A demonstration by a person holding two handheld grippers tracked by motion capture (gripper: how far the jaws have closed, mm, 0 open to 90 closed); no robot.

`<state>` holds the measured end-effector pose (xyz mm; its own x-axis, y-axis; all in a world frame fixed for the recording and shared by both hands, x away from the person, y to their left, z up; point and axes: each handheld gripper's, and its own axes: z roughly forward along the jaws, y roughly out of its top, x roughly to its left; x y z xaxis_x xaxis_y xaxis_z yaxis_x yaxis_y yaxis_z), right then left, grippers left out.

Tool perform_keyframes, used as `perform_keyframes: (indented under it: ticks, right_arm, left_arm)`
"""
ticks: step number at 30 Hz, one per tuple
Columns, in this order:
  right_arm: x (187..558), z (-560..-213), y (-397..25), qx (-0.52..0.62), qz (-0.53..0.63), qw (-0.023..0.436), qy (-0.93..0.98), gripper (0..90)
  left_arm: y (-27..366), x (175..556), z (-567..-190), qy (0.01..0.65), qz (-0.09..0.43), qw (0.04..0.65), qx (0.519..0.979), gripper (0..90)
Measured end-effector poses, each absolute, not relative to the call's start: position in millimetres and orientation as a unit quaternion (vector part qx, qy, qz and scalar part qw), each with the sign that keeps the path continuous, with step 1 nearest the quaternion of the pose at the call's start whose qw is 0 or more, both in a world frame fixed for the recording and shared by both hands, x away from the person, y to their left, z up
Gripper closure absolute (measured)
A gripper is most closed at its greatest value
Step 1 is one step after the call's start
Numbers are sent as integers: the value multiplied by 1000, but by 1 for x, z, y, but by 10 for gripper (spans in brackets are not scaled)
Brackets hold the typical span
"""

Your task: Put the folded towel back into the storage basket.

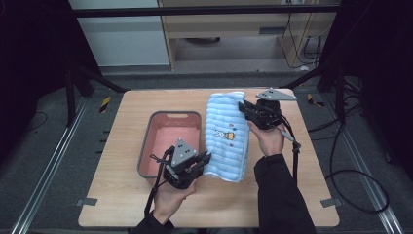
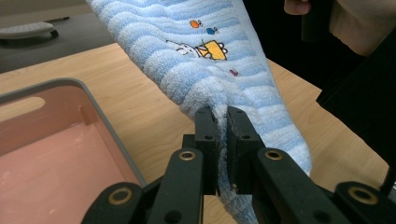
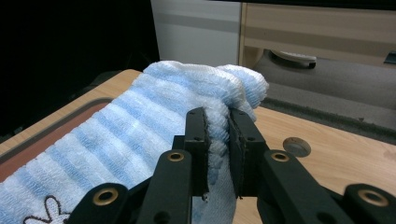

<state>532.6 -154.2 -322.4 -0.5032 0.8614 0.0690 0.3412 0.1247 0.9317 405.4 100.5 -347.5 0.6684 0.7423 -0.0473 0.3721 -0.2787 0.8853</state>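
A blue and white striped towel (image 1: 225, 134) with a small cartoon patch lies folded lengthways down the middle of the wooden table (image 1: 122, 195). My left gripper (image 1: 204, 161) is shut on the towel's near corner (image 2: 219, 100), by the pink tub. The right gripper (image 1: 246, 109) is shut on the towel's far right edge (image 3: 217, 116). The cloth (image 3: 140, 121) is pinched up into a fold between each pair of jaws. A hand holds each gripper from below.
A grey tub with a pink inside (image 1: 168, 141) stands just left of the towel, its rim (image 2: 100, 116) close to my left gripper. Bare tabletop lies at the right (image 1: 311, 170) and front. A shelf unit (image 1: 234, 24) stands beyond the table.
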Motion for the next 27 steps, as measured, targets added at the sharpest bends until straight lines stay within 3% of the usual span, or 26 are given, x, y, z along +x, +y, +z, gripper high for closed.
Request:
perform_keyframes:
  ticks: [27]
  right_arm:
    - [562, -313, -76, 395, 523, 240, 717, 791]
  left_arm:
    - [173, 412, -334, 398, 232, 482, 745, 842]
